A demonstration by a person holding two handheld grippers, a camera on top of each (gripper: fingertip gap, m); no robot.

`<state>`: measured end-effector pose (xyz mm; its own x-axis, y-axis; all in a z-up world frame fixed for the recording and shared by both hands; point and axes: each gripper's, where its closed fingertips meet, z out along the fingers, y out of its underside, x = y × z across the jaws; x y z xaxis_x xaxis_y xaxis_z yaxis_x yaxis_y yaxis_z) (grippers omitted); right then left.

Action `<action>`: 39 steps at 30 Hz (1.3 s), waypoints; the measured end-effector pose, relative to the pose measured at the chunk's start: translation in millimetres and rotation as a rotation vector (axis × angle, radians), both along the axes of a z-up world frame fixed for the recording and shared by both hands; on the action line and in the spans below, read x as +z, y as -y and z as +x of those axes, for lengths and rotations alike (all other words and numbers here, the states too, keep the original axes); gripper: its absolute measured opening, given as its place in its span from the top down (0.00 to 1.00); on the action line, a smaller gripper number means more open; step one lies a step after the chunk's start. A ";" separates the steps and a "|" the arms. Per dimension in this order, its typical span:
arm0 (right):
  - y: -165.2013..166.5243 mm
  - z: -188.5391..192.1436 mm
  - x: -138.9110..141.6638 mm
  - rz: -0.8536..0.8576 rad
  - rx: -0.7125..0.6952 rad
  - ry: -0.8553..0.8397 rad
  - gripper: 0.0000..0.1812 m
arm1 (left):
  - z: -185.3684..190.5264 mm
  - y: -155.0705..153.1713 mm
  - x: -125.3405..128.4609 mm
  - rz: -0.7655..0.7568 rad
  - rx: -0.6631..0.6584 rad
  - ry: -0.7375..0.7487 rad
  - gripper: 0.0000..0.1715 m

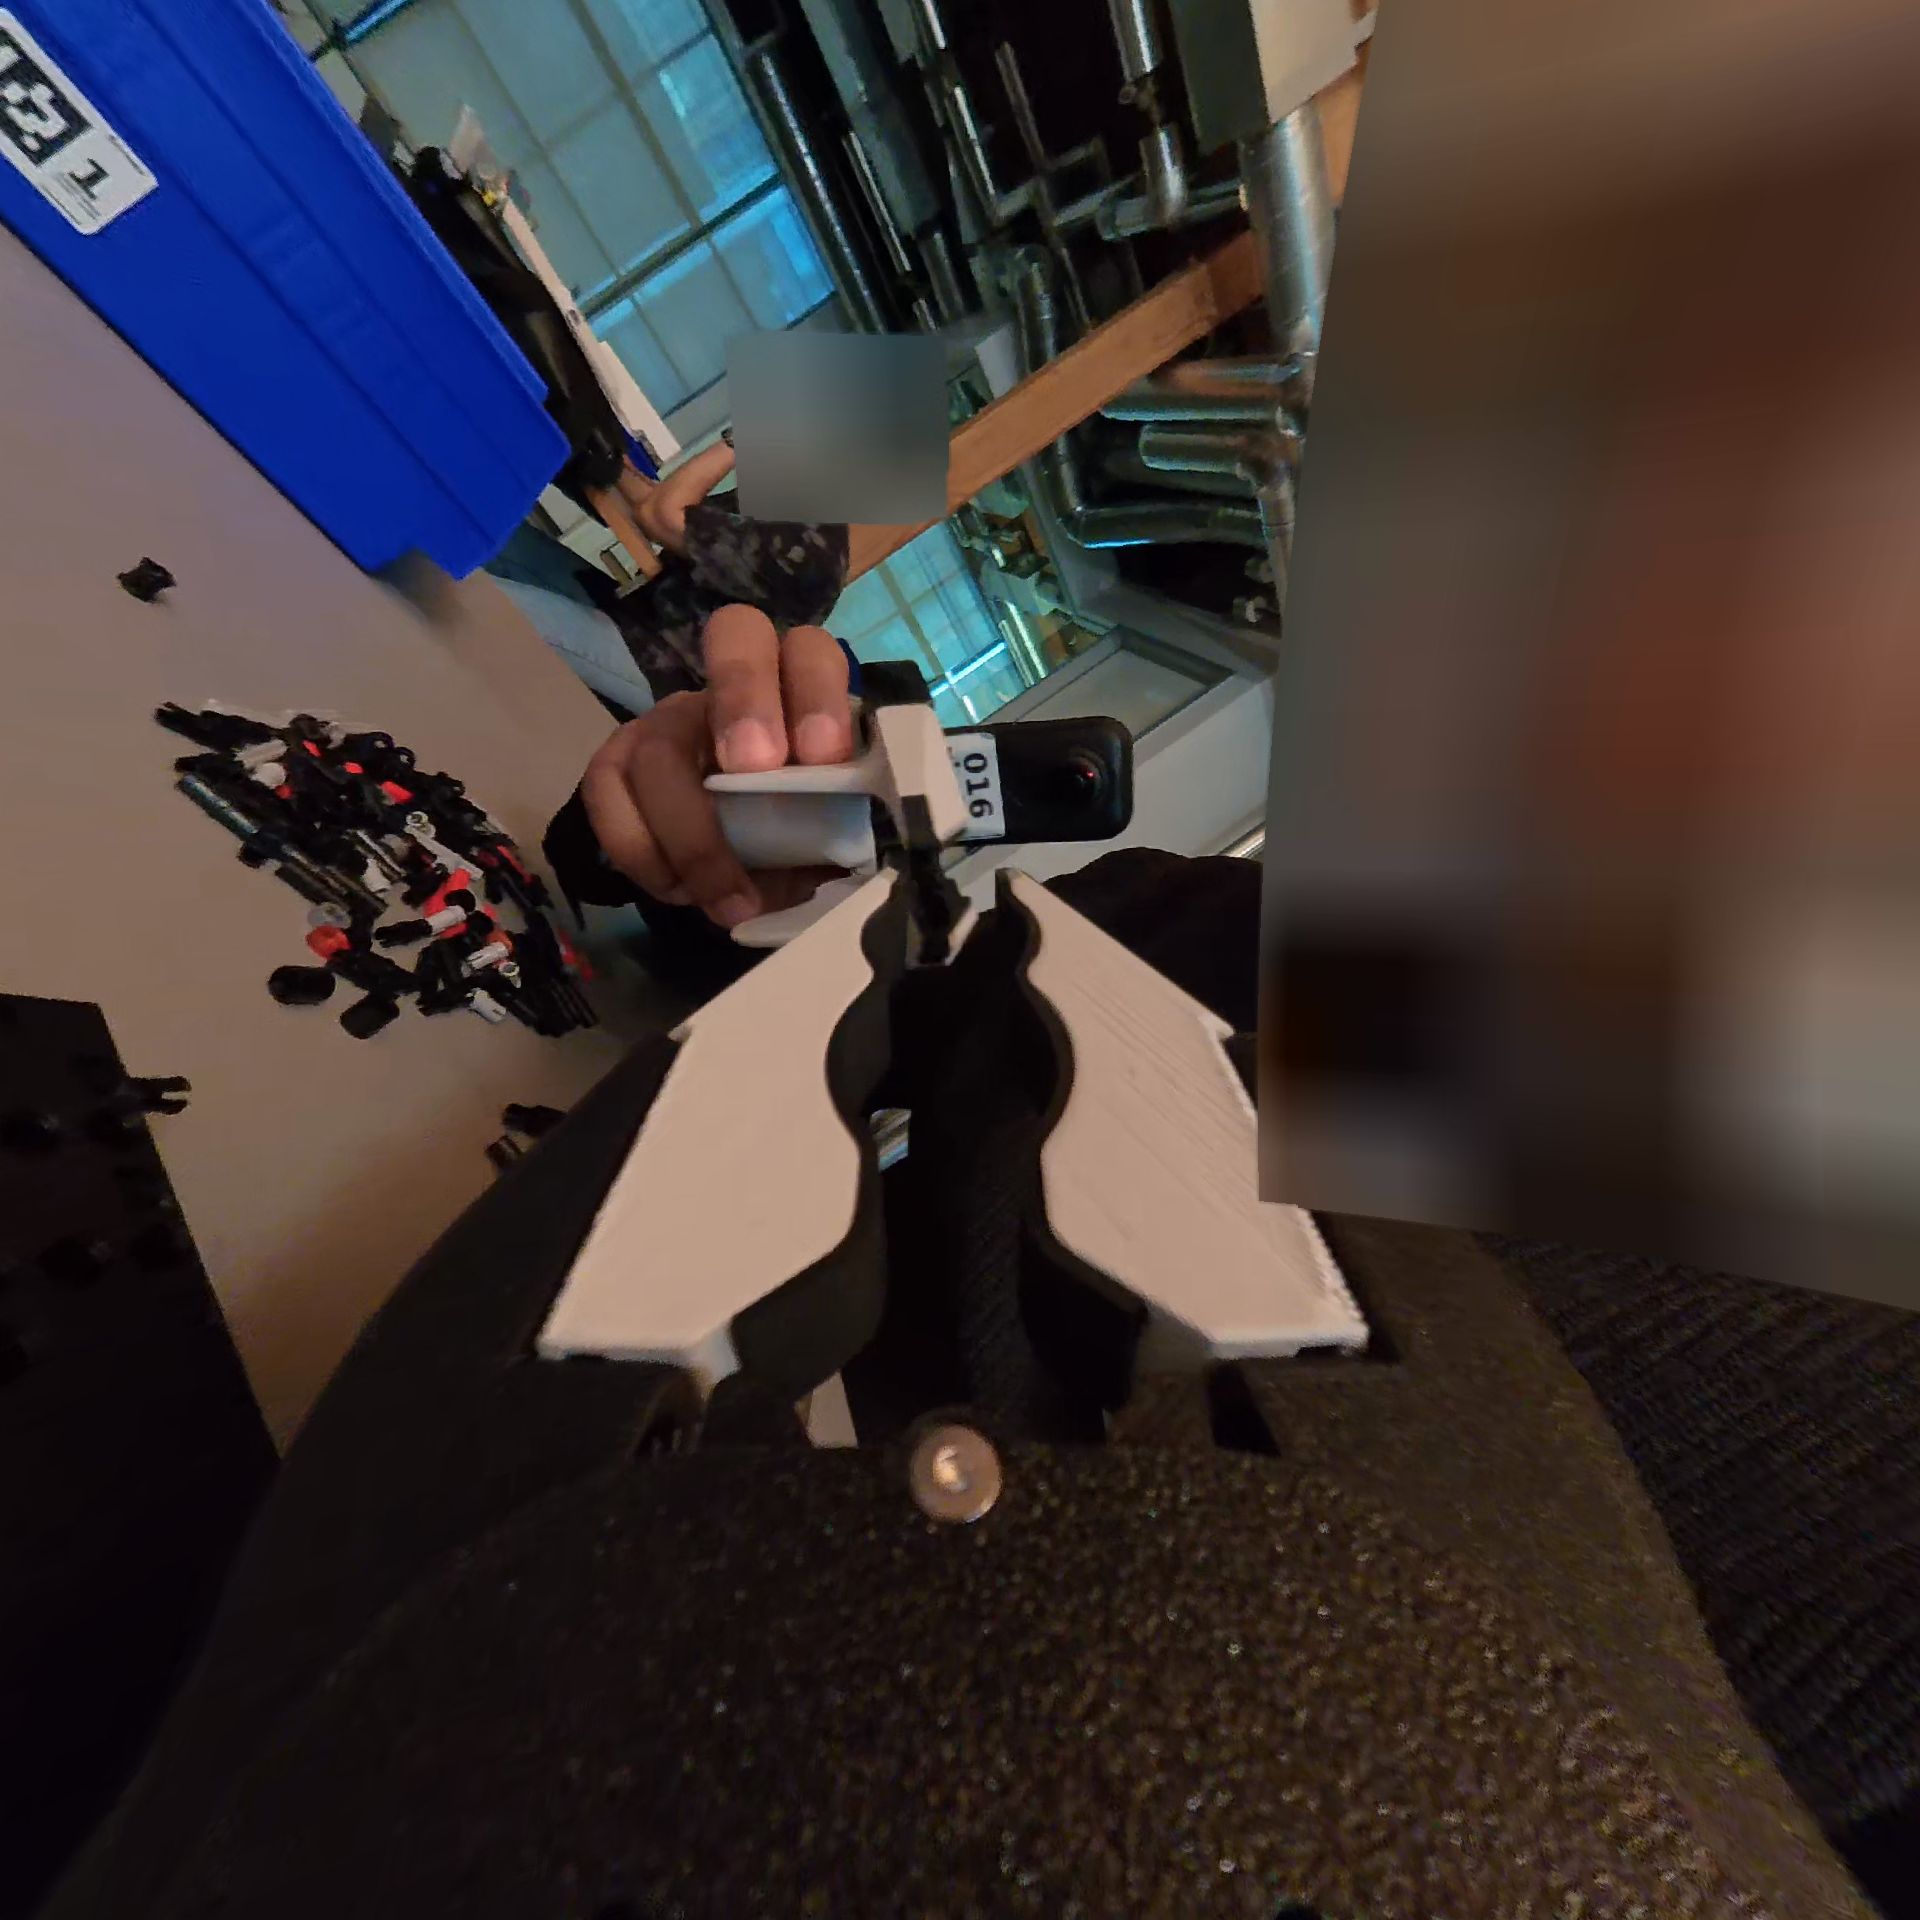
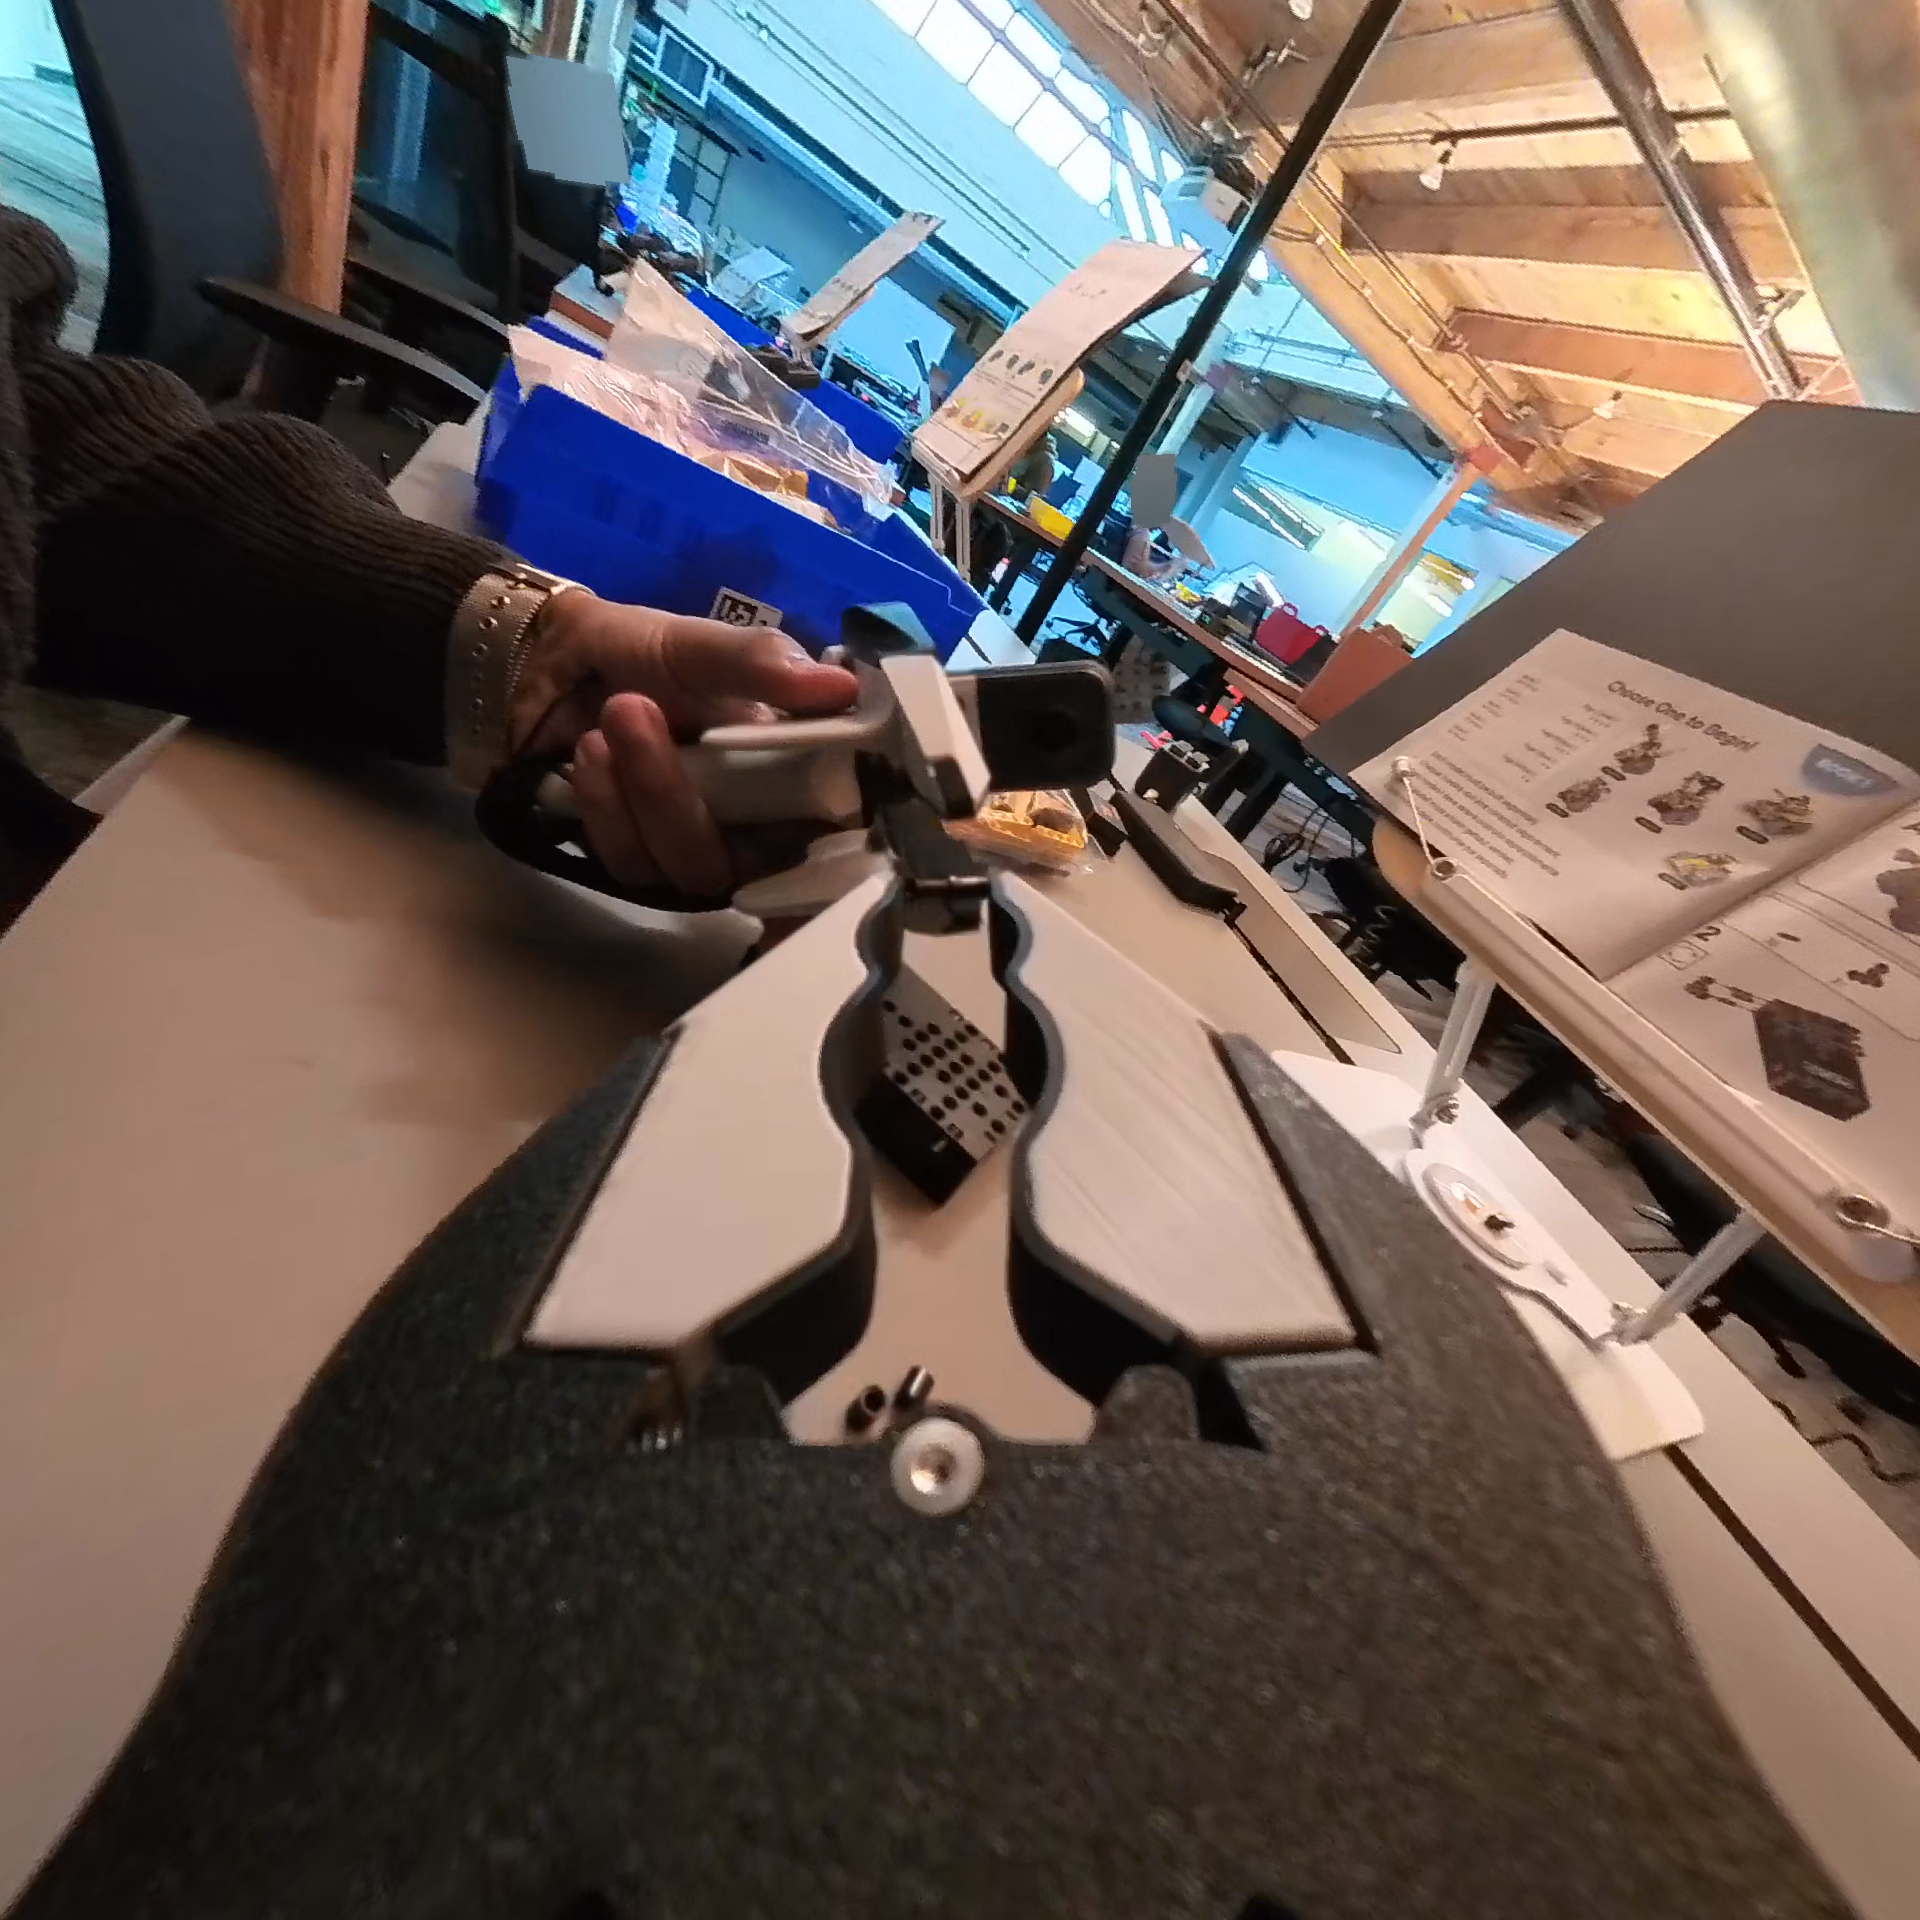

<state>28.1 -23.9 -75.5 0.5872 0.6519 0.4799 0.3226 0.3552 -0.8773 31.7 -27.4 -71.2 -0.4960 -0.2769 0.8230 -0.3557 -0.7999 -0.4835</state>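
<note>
My left gripper [image 1: 945,920] is shut on a small black piece [image 1: 928,894] at its tips. My right gripper [image 2: 942,902] is shut on a small black piece [image 2: 940,891] too. The two grippers face each other tip to tip above the table, each held by a hand, and I cannot tell whether the pieces are one or two. The right gripper shows in the left wrist view [image 1: 920,831], and the left gripper shows in the right wrist view [image 2: 920,831]. A black perforated block [image 2: 945,1091] lies on the table under my right fingers.
A pile of small black, red and grey parts [image 1: 384,862] lies on the pale table [image 1: 156,644]. A blue bin [image 1: 260,281] stands behind it and also shows in the right wrist view [image 2: 675,520]. An open instruction booklet on a stand [image 2: 1621,800] is at the right. A black studded plate [image 1: 83,1247] is at the left. My two grippers' fingertips are within a few centimetres of each other.
</note>
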 end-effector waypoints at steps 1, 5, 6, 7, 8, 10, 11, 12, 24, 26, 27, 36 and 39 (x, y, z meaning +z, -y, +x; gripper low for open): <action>1.7 -1.5 0.2 0.000 0.012 -0.002 0.92 | 1.3 0.4 -2.5 0.015 0.005 -0.014 0.90; 3.2 -4.9 -2.8 0.003 0.021 0.015 0.91 | 1.9 5.0 -5.9 0.046 -0.010 -0.030 0.89; 2.9 -4.9 -3.6 0.005 0.019 0.018 0.91 | 1.7 7.2 -5.9 0.047 -0.022 -0.029 0.89; 2.6 -4.7 -3.7 0.006 0.017 0.018 0.91 | 1.9 9.2 -6.7 0.055 -0.030 -0.033 0.91; 2.3 -4.2 -3.4 0.006 0.015 0.015 0.91 | 2.3 10.3 -7.7 0.069 -0.029 -0.035 0.97; 1.0 -2.9 -3.1 0.007 0.006 0.012 0.94 | 3.0 7.4 -6.3 0.069 -0.006 -0.027 0.97; 0.5 -2.2 -2.6 0.010 0.001 0.010 0.95 | 2.5 4.7 -5.0 0.055 0.002 -0.021 0.98; -0.2 -1.2 -2.1 0.015 -0.006 0.010 0.95 | 1.5 2.4 -3.9 0.041 0.006 -0.014 0.98; -4.5 2.4 1.5 0.088 -0.077 0.004 0.97 | 4.6 -5.4 -4.3 0.035 0.068 -0.013 0.97; -5.2 2.4 1.1 0.083 -0.083 0.003 0.96 | 6.1 -4.4 -4.9 0.041 0.074 -0.015 0.98; -5.4 2.9 1.1 0.078 -0.083 0.000 0.94 | 6.5 -5.1 -4.2 0.036 0.080 -0.012 0.98; -11.7 7.0 1.6 0.075 -0.138 -0.001 0.89 | 9.0 -4.2 -4.0 0.026 0.087 -0.007 0.97; -10.5 7.8 2.7 0.082 -0.132 0.002 0.93 | 9.0 -5.4 -3.0 0.013 0.089 0.000 0.97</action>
<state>36.0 -13.4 -72.8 0.6638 0.5277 0.5301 0.3733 0.3804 -0.8461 40.7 -22.0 -74.2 -0.4688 -0.3306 0.8191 -0.2831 -0.8222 -0.4939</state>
